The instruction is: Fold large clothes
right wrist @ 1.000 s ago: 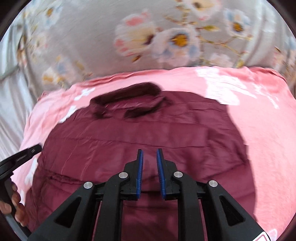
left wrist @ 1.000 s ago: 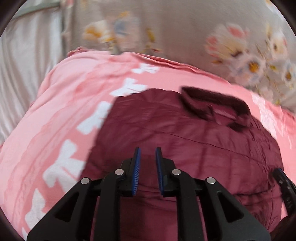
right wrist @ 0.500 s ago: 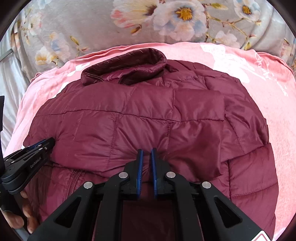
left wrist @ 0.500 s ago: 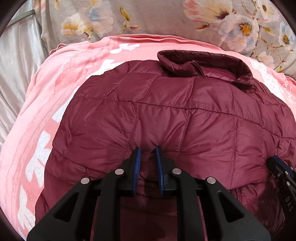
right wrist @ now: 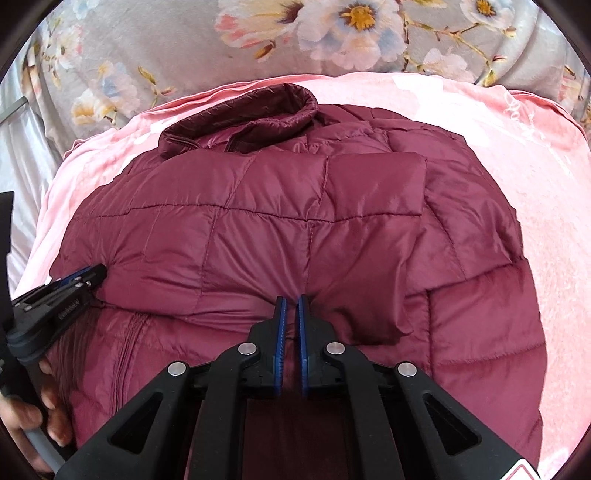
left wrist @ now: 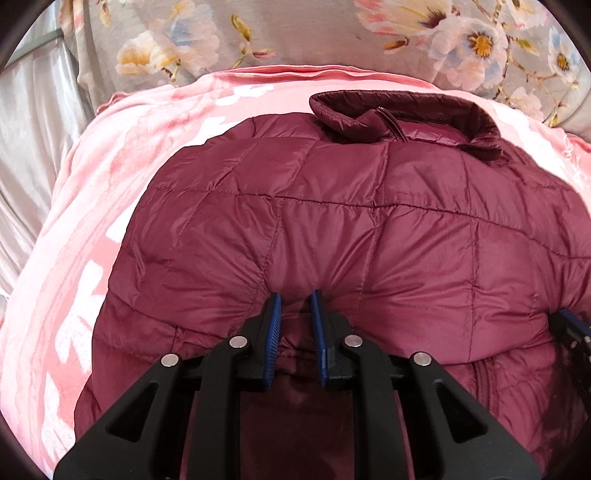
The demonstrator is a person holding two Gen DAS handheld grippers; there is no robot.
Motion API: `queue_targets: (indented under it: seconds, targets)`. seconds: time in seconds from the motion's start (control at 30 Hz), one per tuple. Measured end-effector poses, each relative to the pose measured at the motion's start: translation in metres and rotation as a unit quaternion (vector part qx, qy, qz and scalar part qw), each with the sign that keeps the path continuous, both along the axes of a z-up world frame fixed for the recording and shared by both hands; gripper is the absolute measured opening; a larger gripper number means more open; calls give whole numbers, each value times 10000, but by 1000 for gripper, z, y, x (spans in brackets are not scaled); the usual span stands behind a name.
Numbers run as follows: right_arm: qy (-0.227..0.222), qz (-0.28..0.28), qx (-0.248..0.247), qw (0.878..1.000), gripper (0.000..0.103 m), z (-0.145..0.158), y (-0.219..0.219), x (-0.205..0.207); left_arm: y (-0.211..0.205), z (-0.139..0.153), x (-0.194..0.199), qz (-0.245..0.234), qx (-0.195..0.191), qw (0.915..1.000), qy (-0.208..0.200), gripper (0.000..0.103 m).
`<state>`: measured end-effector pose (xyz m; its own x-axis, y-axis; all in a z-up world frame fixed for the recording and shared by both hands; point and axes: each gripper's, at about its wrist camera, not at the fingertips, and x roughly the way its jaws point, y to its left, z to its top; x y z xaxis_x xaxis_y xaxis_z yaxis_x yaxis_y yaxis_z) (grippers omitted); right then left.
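Left wrist view looks down over a maroon quilted jacket [left wrist: 369,229] spread on a pink blanket [left wrist: 110,206] with white shapes printed on it; the jacket's folded-over edge lies nearest the camera and its collar [left wrist: 402,118] at the far side, close to a grey flowered cover [left wrist: 332,33]. The left gripper [left wrist: 295,299] has its blue pads set narrowly apart with a pinch of the jacket's near fold bunched between them, the fabric puckering outward from the tips; the held layer itself disappears behind the black finger bodies, so how much cloth is caught cannot be made out. At the right edge only a dark sliver of the right gripper [left wrist: 569,332] shows, cut off by the frame. In the right wrist view the right gripper [right wrist: 290,301] has just drawn its jaws nearly together on the same near fold, with a thin ridge of maroon fabric between the pads; creases radiate from that spot. A folded sleeve [right wrist: 369,206] lies flat across the jacket's upper layer, and a zipper line runs down the lower layer at the left, partly lost in shadow. The left gripper [right wrist: 83,275] enters from the left with its tips on the fold, and a hand [right wrist: 40,417] holding it is only partly visible at the lower left corner. A pale sheet fills the far left margin, blurred by the lens.
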<state>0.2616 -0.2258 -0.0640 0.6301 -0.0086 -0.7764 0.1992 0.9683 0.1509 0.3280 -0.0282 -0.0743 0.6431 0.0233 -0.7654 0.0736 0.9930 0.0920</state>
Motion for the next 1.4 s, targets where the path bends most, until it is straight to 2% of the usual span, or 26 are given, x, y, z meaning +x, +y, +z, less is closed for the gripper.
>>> queue_targets:
  seconds: [0.1,0.17,0.23,0.37,0.4,0.43,0.5,0.53,0.6,0.73,0.8,0.9,0.97,1.0,1.03,1.07,1.1,1.13,1.17,1.3,1.4]
  targets:
    - [-59,-100,-38,9999,6,10,-5,-7,12,14,-1,-26,-511,9986,128,16]
    - [-200,-131,-16,9997,9,22,-9,-6,19,30,1,-43,-871,9962,66,18]
    - [-317,-158,93,9993,11,31,-12,0,19,50,6,-39,-1124,9936,-94,30]
    - [-590,-154,485,9970,13,49,-18,24,13,74,21,-43,-1639,9861,-260,43]
    - [-654,-148,586,9960,17,51,-20,30,12,78,26,-21,-1761,9839,-296,51]
    - [-728,-151,719,9946,27,54,-22,38,9,82,35,13,-1898,9812,-355,60]
    - [-830,-180,1001,9913,42,57,-25,53,6,84,50,92,-2061,9778,-373,66]
    - [-848,-195,1147,9896,44,57,-28,63,5,84,57,122,-2161,9757,-334,71]
    - [-860,-260,1472,9850,44,55,-33,82,3,80,80,214,-2456,9690,-172,74]
    - [-884,-472,2140,9717,45,45,-43,112,8,63,122,611,-3120,9479,192,74]
    - [-842,-619,2392,9653,46,36,-47,126,10,54,137,763,-3259,9417,333,74]
    - [-773,-796,2600,9592,46,25,-51,141,10,41,157,881,-3285,9389,536,74]
    - [-706,-884,2767,9543,46,15,-54,151,10,30,169,939,-3215,9398,674,72]
    - [-669,-875,2795,9538,44,12,-54,154,11,24,173,976,-3188,9397,762,67]
    - [-656,-816,2775,9550,38,11,-53,156,12,18,175,977,-3207,9383,848,57]
    - [-630,-722,2705,9579,32,11,-50,157,13,14,176,953,-3210,9377,921,52]
    - [-609,-613,2638,9607,23,13,-47,157,13,10,176,902,-3173,9387,1003,36]
    - [-623,-507,2544,9638,19,16,-44,156,12,8,174,781,-3150,9400,1053,16]
    - [-650,-448,2450,9663,17,19,-42,153,11,8,172,671,-3116,9417,1075,9]
    - [-763,-107,1909,9786,11,36,-35,138,10,18,154,333,-2878,9534,839,5]
    - [-600,-5,1432,9879,10,32,-31,135,13,21,144,198,-2734,9587,762,4]
